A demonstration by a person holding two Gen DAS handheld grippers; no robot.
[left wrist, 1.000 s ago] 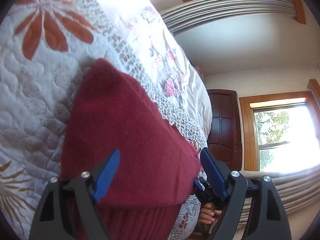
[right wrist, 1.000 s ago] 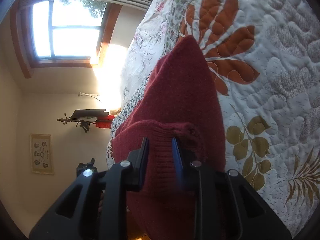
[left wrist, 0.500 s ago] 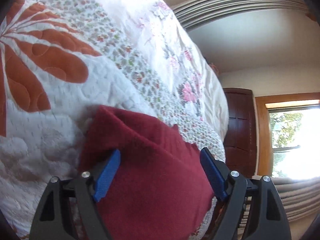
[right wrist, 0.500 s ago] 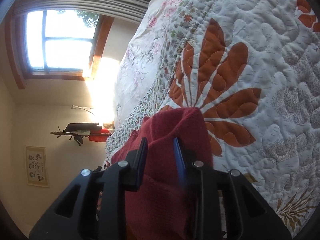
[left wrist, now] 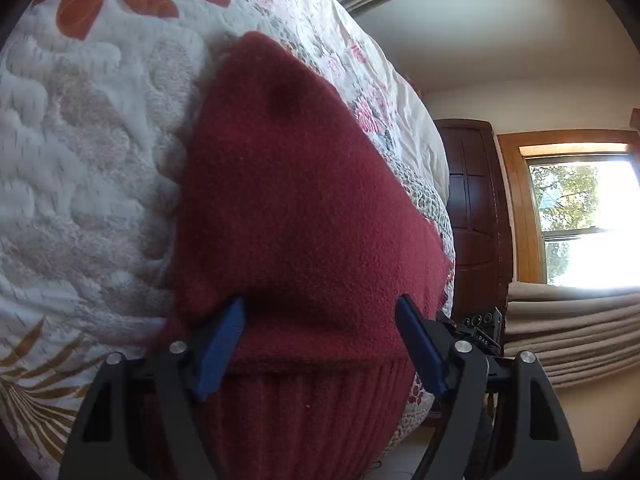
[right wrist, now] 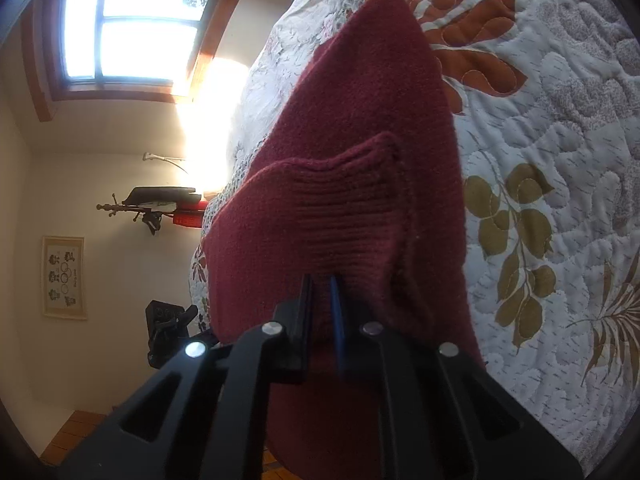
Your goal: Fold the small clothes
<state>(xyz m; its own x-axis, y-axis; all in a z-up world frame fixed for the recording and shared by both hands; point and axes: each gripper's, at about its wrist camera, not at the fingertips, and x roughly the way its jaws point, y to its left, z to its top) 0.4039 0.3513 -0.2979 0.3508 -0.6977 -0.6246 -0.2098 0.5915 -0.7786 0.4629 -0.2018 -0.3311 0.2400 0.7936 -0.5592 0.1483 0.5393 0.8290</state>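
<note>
A dark red knit garment [left wrist: 304,208] lies on the floral quilt [left wrist: 80,168], with its ribbed hem [left wrist: 304,408] nearest the camera. My left gripper [left wrist: 320,340] is open, its blue pads [left wrist: 218,350] spread wide on either side of the cloth just above the hem. In the right wrist view the same garment [right wrist: 368,92] runs up to a point, and a ribbed flap [right wrist: 340,208] is folded over on top of it. My right gripper [right wrist: 322,294] is shut on that flap's edge.
The quilt [right wrist: 560,160] covers the bed out to its edge. Beyond it are a dark wooden door [left wrist: 476,216], windows [left wrist: 584,220] with curtains, and a wall rack [right wrist: 156,204] beside a framed picture [right wrist: 64,276]. Wooden floor [right wrist: 76,432] shows below.
Both grippers drew back along the garment, so more red cloth shows ahead of them. The right jaws closed tighter on the ribbed flap. The left jaws stayed wide.
</note>
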